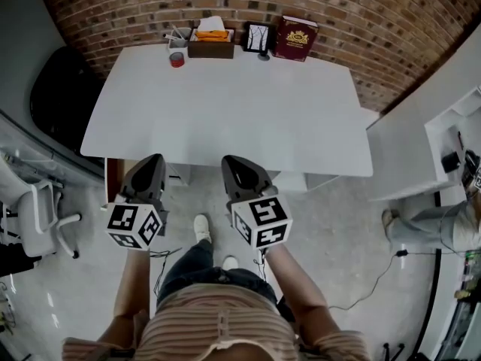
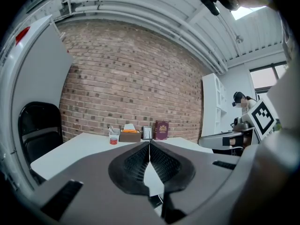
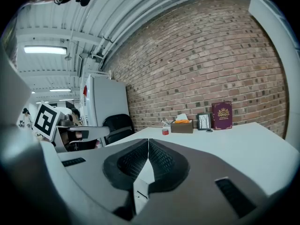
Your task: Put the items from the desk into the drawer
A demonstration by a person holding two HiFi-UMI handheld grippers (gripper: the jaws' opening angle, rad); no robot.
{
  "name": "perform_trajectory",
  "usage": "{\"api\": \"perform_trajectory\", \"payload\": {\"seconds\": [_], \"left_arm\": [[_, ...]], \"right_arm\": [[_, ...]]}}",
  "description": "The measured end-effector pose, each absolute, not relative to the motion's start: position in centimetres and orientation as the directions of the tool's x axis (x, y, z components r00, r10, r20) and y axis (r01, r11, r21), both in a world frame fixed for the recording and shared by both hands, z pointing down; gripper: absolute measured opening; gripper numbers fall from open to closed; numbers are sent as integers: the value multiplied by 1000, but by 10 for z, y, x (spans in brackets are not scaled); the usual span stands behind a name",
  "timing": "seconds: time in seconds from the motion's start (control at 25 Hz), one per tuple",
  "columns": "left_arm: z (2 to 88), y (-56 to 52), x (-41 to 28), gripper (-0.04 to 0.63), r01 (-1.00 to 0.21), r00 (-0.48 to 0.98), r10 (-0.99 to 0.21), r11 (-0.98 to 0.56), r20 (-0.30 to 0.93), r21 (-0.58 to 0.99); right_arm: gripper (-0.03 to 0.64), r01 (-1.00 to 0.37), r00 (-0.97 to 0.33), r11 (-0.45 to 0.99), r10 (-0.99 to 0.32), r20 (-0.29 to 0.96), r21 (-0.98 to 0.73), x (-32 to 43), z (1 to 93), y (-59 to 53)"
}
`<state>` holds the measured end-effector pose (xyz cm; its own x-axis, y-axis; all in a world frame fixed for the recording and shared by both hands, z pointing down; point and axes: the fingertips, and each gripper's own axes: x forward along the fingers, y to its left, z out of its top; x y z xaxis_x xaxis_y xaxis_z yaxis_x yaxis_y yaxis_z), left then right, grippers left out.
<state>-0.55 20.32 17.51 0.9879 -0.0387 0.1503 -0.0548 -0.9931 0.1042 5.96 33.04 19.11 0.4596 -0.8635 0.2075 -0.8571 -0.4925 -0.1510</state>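
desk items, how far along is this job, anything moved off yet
Done: nothing, by the look of it. The small red item, tissue box, picture frame and maroon book all sit at the far edge of the desk. In hand: nothing; the left gripper and right gripper are both shut and empty, short of the near edge. Left: every item, and no drawer is in view.

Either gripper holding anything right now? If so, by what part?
Nothing is held. The left gripper and the right gripper both have their jaws closed together on nothing, at the near edge of the desk.
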Motion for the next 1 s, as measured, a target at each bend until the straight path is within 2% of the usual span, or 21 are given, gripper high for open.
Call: {"api": "perform_trajectory", "payload": {"seconds": [0.48, 1.0], "left_arm": [[197, 84, 75, 11, -50, 977, -22, -990, 211, 129], [218, 28, 150, 11, -11, 964, 18, -994, 267, 106]], "right_arm": [[17, -841, 476, -522, -840, 261, -147, 132, 201, 217], [17, -838, 479, -533, -822, 307, -120, 182, 209, 157]]}}
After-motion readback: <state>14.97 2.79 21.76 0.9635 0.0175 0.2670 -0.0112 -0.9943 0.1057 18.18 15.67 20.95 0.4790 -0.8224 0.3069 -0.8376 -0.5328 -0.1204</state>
